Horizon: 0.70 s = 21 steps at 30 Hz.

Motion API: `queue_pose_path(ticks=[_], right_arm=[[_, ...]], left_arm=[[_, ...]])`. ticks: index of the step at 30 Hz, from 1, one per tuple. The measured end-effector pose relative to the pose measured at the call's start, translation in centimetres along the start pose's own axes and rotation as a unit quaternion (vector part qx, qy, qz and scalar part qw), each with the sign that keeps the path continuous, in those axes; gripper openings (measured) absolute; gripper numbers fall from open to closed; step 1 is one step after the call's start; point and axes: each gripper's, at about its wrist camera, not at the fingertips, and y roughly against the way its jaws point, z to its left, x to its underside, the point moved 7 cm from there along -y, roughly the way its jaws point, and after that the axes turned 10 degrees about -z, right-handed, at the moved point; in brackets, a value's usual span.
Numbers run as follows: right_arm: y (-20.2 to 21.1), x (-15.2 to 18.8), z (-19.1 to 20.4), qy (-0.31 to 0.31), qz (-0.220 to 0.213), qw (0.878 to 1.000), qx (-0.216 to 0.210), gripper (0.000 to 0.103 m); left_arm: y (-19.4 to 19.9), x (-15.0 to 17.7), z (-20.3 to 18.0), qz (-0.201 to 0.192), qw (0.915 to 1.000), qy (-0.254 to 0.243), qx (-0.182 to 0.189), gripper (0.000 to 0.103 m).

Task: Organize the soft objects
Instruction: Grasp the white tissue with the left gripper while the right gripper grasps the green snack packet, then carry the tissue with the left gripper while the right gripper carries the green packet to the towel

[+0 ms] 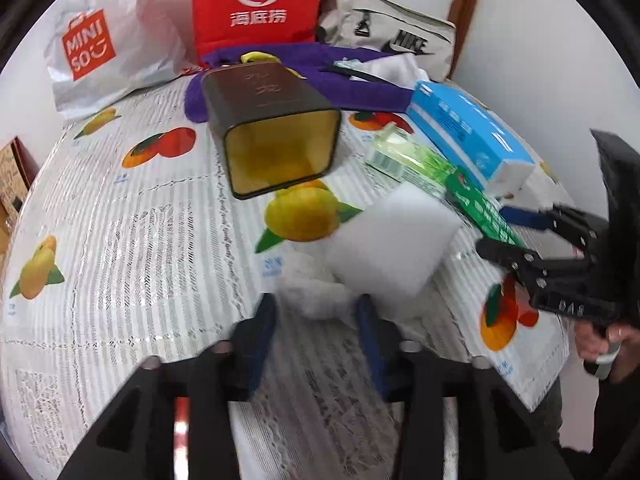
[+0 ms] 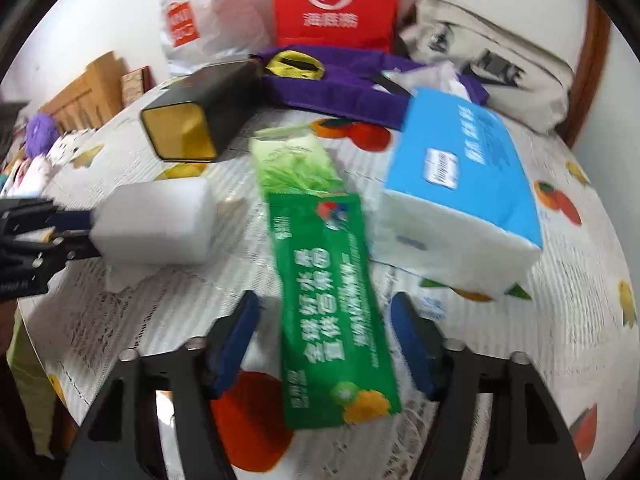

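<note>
A white foam sponge block (image 1: 394, 240) lies on the fruit-print tablecloth (image 1: 140, 232), just ahead and right of my open left gripper (image 1: 318, 314), with a white cotton wad (image 1: 316, 288) between the fingers' tips. In the right wrist view the sponge (image 2: 156, 224) sits at the left with the left gripper's fingertips (image 2: 72, 228) at its end. My right gripper (image 2: 324, 320) is open, its fingers either side of a green packet (image 2: 328, 292) lying flat. A blue tissue pack (image 2: 460, 188) lies to the right. A dark open tin (image 1: 272, 128) lies on its side.
A purple cloth (image 1: 312, 76), a red bag (image 1: 256, 4), a white Miniso bag (image 1: 108, 36) and a beige Nike pouch (image 1: 392, 36) stand at the back by the wall. The table edge runs at the left (image 2: 32, 320).
</note>
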Motion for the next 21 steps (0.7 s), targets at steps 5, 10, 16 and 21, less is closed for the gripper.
queue_pose_path(ticks=[5, 10, 16, 21], right_arm=[[0.4, 0.0, 0.6, 0.007, -0.003, 1.0, -0.016, 0.032], [1.9, 0.5, 0.4, -0.003, -0.005, 1.0, -0.029, 0.03], [4.0, 1.9, -0.4, 0.002, -0.004, 1.0, -0.019, 0.03], [4.5, 3.2, -2.4, -0.022, 0.003, 1.0, -0.001, 0.03]], left_arm=[[-0.4, -0.7, 0.5, -0.017, 0.999, 0.024, 0.032, 0.019], [0.5, -1.2, 0.4, -0.035, 0.9981, 0.029, 0.042, 0.019], [1.9, -1.2, 1.1, -0.043, 0.998, 0.036, 0.028, 0.019], [4.7, -2.6, 1.2, -0.081, 0.9935, 0.06, 0.054, 0.019]])
